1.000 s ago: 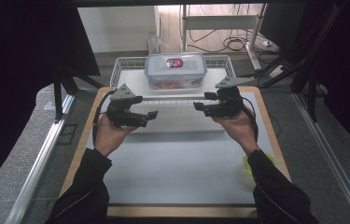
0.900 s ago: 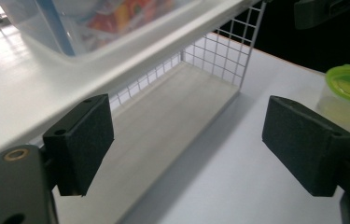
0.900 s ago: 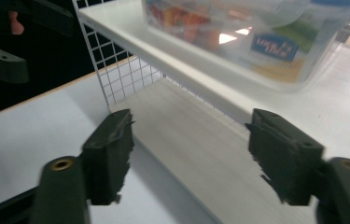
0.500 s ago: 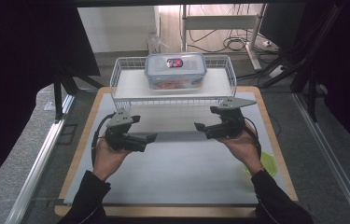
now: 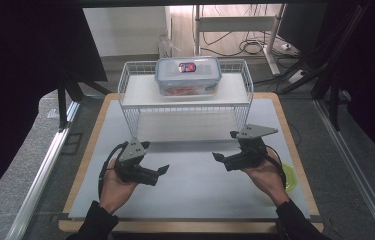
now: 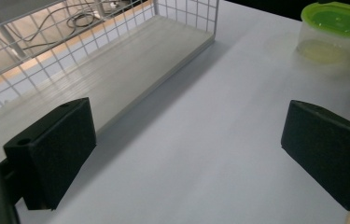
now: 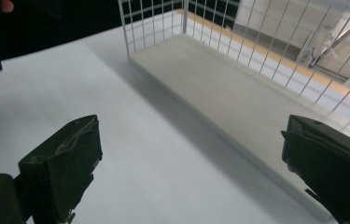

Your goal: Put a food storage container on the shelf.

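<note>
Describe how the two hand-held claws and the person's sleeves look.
Both the left claw and the right claw are black, each with a grey three-cornered plate on top and a black cable looping behind. Their jaws are blocky black pads. The person wears dark sleeves.

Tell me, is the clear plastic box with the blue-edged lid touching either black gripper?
Apart. The high view shows the clear plastic box up on the white wire shelf, while left gripper and right gripper hang open over the mat below.
</note>
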A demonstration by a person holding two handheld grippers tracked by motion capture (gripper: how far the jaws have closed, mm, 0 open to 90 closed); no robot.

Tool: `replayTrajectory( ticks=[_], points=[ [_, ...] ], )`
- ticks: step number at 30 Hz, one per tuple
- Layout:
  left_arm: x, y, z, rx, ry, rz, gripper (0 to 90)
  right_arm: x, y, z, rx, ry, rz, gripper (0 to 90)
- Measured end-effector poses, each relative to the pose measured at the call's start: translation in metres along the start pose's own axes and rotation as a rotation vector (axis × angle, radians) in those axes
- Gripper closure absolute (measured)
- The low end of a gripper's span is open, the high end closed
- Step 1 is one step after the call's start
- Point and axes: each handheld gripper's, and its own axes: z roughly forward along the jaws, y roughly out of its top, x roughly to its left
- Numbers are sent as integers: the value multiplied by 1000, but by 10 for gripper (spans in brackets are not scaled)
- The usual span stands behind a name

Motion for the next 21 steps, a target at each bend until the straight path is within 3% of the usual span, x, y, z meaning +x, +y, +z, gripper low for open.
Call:
replayTrajectory(
  ticks=[2, 6, 11, 21],
  points=[
    [-2, -10, -3, -28, 12, -12, 32, 2, -8, -2, 6, 3, 3, 44],
    [-5, -27, -5, -39, 35, -21, 31, 6, -21, -6, 10, 11, 11, 41],
    [-10, -43, -5, -20, 48, -3, 27, 13, -31, -10, 1, 12, 7, 45],
    [-20, -65, -8, 10, 57, -13, 25, 22, -56, -14, 28, 10, 21, 53]
  ],
)
